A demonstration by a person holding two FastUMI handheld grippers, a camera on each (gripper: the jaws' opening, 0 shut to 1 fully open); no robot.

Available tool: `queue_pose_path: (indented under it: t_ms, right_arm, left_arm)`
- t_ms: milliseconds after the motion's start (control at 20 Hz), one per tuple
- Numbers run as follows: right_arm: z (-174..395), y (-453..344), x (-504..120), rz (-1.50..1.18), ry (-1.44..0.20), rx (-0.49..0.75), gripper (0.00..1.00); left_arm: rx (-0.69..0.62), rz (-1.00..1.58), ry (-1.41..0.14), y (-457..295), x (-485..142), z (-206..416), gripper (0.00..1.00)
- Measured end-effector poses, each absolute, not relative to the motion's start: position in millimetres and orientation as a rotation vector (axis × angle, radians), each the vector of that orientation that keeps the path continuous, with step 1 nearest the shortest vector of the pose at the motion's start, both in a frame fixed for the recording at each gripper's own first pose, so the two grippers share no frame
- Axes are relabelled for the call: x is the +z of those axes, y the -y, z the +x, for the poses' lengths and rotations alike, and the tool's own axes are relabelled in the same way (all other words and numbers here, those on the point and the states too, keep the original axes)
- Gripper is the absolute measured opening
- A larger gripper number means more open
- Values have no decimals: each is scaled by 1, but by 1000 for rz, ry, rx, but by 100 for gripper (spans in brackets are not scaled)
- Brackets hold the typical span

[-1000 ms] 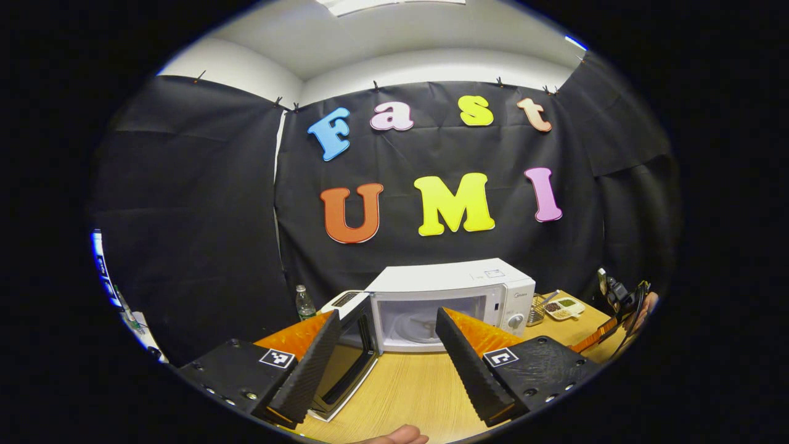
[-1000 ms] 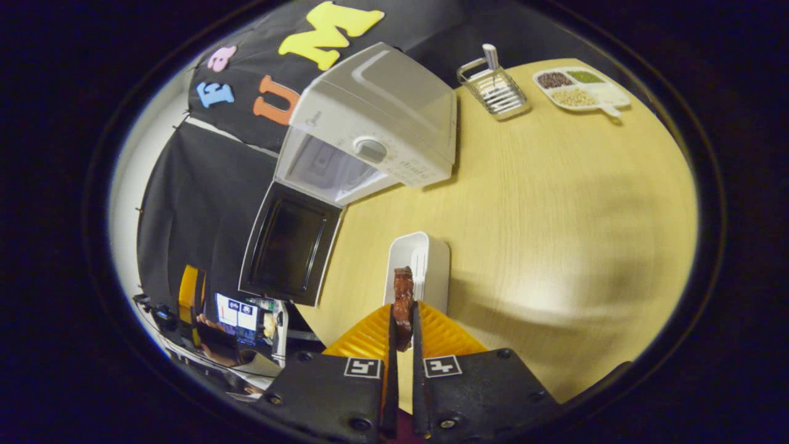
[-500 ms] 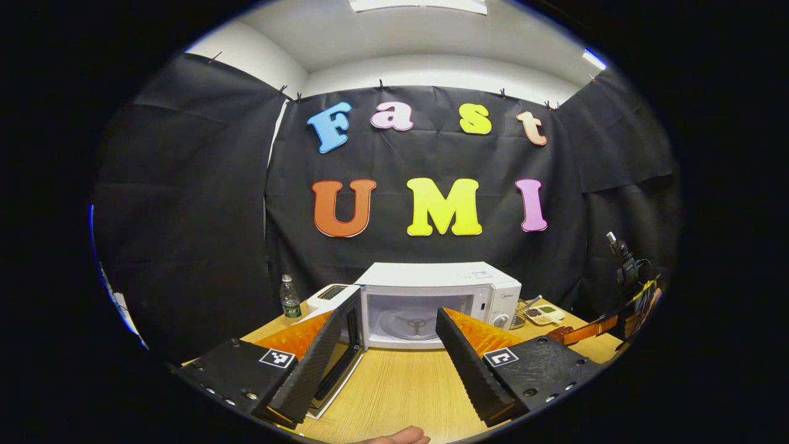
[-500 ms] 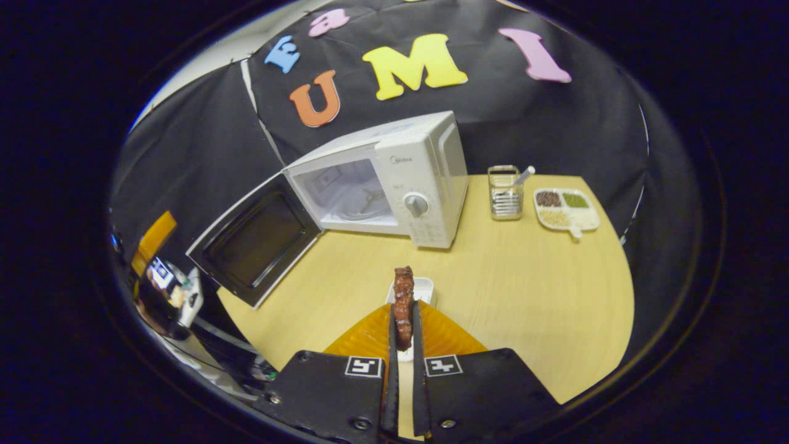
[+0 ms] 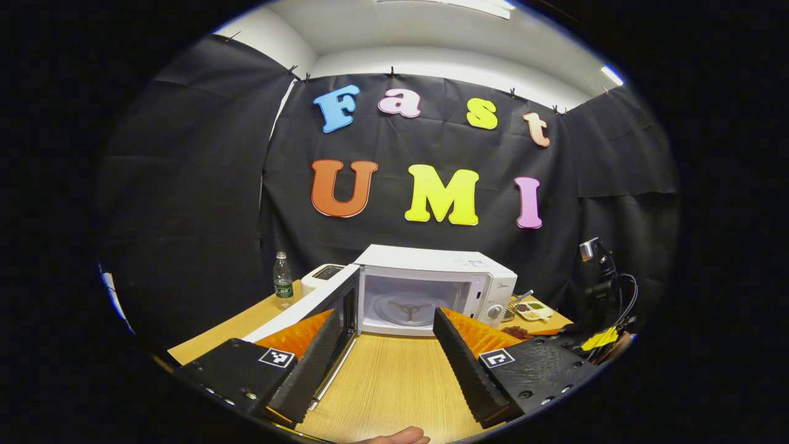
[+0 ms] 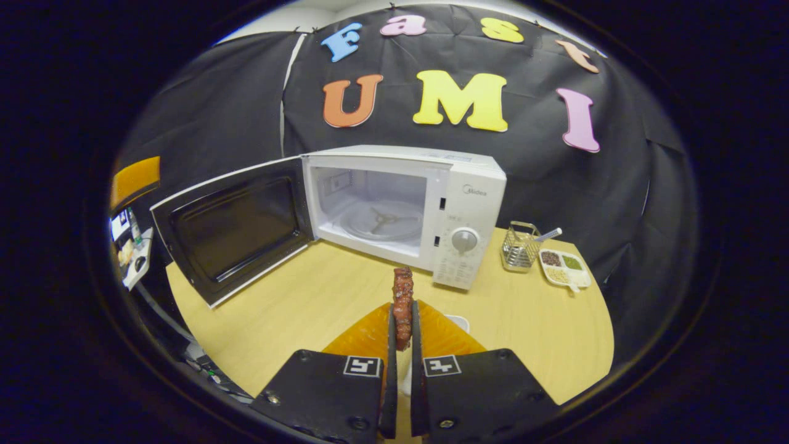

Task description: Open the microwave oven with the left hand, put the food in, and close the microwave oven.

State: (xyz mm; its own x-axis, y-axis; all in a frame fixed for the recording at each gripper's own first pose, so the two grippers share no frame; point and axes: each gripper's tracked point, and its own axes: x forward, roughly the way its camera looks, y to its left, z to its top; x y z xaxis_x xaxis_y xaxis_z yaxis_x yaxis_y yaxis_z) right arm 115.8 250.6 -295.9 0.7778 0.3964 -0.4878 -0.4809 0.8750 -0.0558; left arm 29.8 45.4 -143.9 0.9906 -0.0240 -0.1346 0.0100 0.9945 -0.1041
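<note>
Pale wooden round table (image 6: 530, 320) carries a white boxy microwave oven (image 6: 431, 203) at about twelve o'clock in the right gripper view. Its dark-windowed door (image 6: 231, 228) hangs swung wide toward nine o'clock, baring a white cavity with a glass turntable (image 6: 382, 222). The right gripper (image 6: 400, 336), at six o'clock, has both fingers pressed together on a reddish-brown strip of meat (image 6: 402, 296), which stands upright above the table, in front of the oven and outside it. A small white dish (image 6: 459, 322) peeks out just beside the fingers. At three o'clock stand a wire metal rack (image 6: 519, 250) and a white divided tray of beans (image 6: 564, 268), close together.

In the left gripper view, the left gripper (image 5: 385, 357) holds its fingers wide apart, gripping nothing, facing the open oven. A clear plastic bottle (image 5: 282, 280) stands at nine o'clock near the table's edge.
</note>
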Motion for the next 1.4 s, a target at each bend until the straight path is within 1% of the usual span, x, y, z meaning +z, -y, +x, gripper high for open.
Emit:
queue_pose_path:
  t_ms: [300, 650, 950, 1100, 1200, 1300, 1400]
  right_arm:
    - [150, -320, -300, -97, -390, 413, 12]
    - [228, -392, -295, 29, -264, 280, 12]
    - [294, -436, -310, 107, -266, 228, 12]
    - [318, -448, -312, 287, -260, 209, 12]
    - [332, -451, -311, 472, -242, 167, 12]
    - [347, -451, -314, 612, -225, 108, 12]
    - [359, -458, -322, 695, -254, 92, 12]
  left_arm:
    - [-6, -92, -101, -62, -128, 25, 92]
    - [13, -97, -68, -77, -119, 14, 92]
    - [26, -74, -34, -86, -117, 15, 92]
    - [23, -92, -41, -88, -123, 21, 92]
    - [-18, -113, -56, -81, -126, 27, 92]
    - [-22, -116, -73, -84, -128, 33, 92]
    - [-11, -103, -78, -88, -127, 33, 92]
